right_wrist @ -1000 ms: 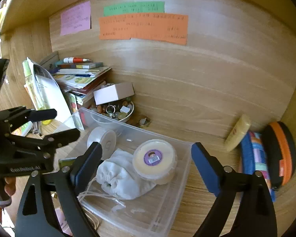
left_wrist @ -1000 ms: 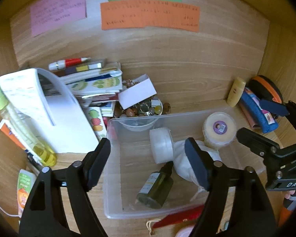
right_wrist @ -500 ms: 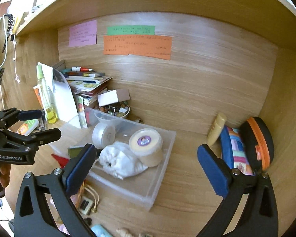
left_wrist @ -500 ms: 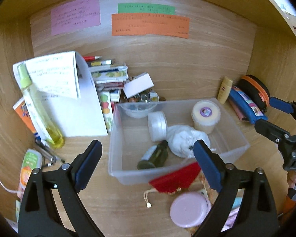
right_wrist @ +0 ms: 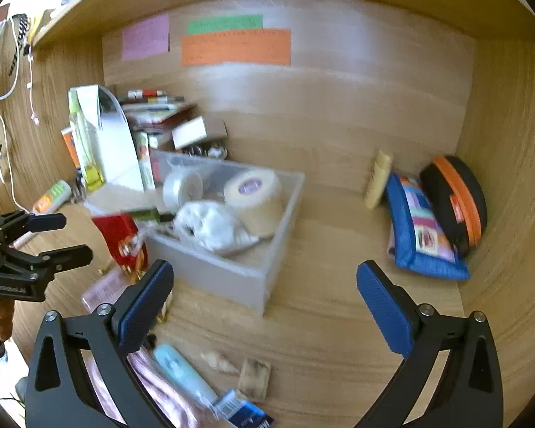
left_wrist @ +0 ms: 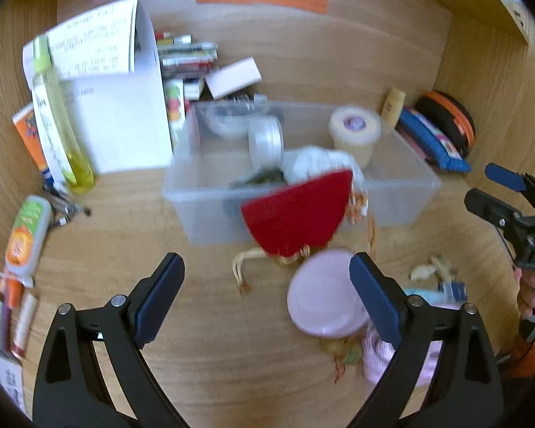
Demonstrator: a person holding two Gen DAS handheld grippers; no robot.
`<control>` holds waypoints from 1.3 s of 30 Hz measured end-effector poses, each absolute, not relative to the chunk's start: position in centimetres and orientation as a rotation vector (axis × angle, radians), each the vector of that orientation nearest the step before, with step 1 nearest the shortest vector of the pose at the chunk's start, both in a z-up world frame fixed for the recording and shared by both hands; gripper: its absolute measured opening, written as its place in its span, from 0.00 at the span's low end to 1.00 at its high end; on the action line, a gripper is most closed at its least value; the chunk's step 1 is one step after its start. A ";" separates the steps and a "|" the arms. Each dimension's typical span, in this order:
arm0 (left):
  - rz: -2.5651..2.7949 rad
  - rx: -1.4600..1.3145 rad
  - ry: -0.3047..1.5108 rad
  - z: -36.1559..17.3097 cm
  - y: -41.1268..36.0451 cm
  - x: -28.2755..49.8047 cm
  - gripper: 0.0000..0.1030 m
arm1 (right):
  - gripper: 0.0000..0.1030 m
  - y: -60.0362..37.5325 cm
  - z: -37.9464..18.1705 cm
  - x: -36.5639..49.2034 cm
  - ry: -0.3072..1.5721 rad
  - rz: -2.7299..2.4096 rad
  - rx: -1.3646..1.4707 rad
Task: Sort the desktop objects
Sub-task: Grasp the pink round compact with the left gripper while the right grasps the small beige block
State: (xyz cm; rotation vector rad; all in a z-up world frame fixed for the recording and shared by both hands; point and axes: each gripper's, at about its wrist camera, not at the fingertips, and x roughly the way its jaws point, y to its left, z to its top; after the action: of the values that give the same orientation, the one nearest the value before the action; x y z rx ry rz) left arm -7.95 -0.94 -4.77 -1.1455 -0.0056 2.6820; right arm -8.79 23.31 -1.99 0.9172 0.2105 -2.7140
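A clear plastic bin (left_wrist: 403,199) stands mid-desk holding a cream tape roll (left_wrist: 355,130), a clear tape roll (left_wrist: 265,139), a white cloth pouch (left_wrist: 317,160) and a dark bottle, mostly hidden. A red pouch (left_wrist: 296,214) leans on the bin's front wall. My left gripper (left_wrist: 267,267) hangs open over the desk in front of the bin, its right finger over a pink round lid (left_wrist: 321,296). My right gripper (right_wrist: 264,274) is open above the bin's (right_wrist: 232,274) near corner, holding nothing. The left gripper (right_wrist: 35,235) also shows at the left edge of the right wrist view.
Books, a white box and a folded paper sheet (left_wrist: 117,107) crowd the back left beside a yellow bottle (left_wrist: 60,132). A blue pouch (right_wrist: 417,232) and a black-and-orange case (right_wrist: 453,199) lie at the right wall. A light blue tube (right_wrist: 182,371) and small scraps lie near the front edge.
Both grippers have drawn back from the bin toward the desk's front. The left jaws have spread wider. The red pouch and pink lid have come into view.
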 end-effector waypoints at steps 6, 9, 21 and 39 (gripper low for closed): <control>2.633 -1.143 -0.014 -5.6 -0.3 -6.8 0.92 | 0.99 24.5 -3.9 -8.2 0.214 -2.699 0.992; 2.594 -1.172 0.006 -6.4 0.4 -7.0 0.92 | 0.99 25.3 -4.6 -7.9 0.181 -2.677 1.007; 2.531 -1.204 -0.005 -7.7 2.0 -8.4 0.90 | 0.90 26.8 -7.1 -6.8 0.180 -2.620 1.100; 2.496 -1.245 0.033 -9.0 4.7 -9.1 0.61 | 0.38 24.5 -9.8 -7.5 0.269 -2.473 1.213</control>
State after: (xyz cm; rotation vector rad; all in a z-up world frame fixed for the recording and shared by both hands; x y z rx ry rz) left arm -9.11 4.75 -8.97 -1.2446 0.0332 2.4964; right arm -7.53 24.47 -9.84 1.2127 0.2687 -2.4731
